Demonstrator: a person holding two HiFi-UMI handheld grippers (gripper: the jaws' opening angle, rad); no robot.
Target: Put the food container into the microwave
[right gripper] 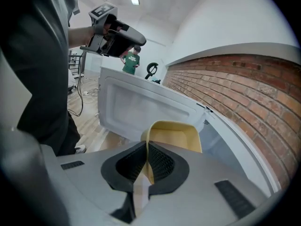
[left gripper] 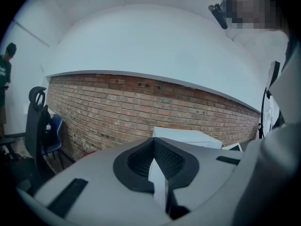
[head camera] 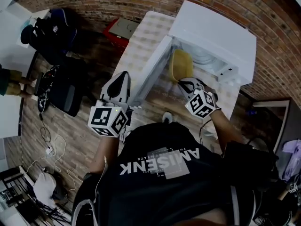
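The white microwave (head camera: 221,32) stands on a table with its door (head camera: 151,72) swung open to the left. My right gripper (head camera: 185,82) is shut on the near rim of a yellow food container (head camera: 181,64), which hangs tilted in front of the open cavity. In the right gripper view the container (right gripper: 178,136) sticks out past the pinched jaws of the right gripper (right gripper: 146,149), with the door (right gripper: 141,105) behind it. My left gripper (head camera: 123,76) hovers beside the door's outer edge. In its own view the left gripper (left gripper: 156,150) is shut on nothing.
A checkered cloth (head camera: 141,46) covers the table left of the microwave. A red box (head camera: 120,29) lies beyond it. Black bags (head camera: 66,86) and cables (head camera: 47,140) sit on the brick floor at left. A person in green (right gripper: 131,62) stands far off.
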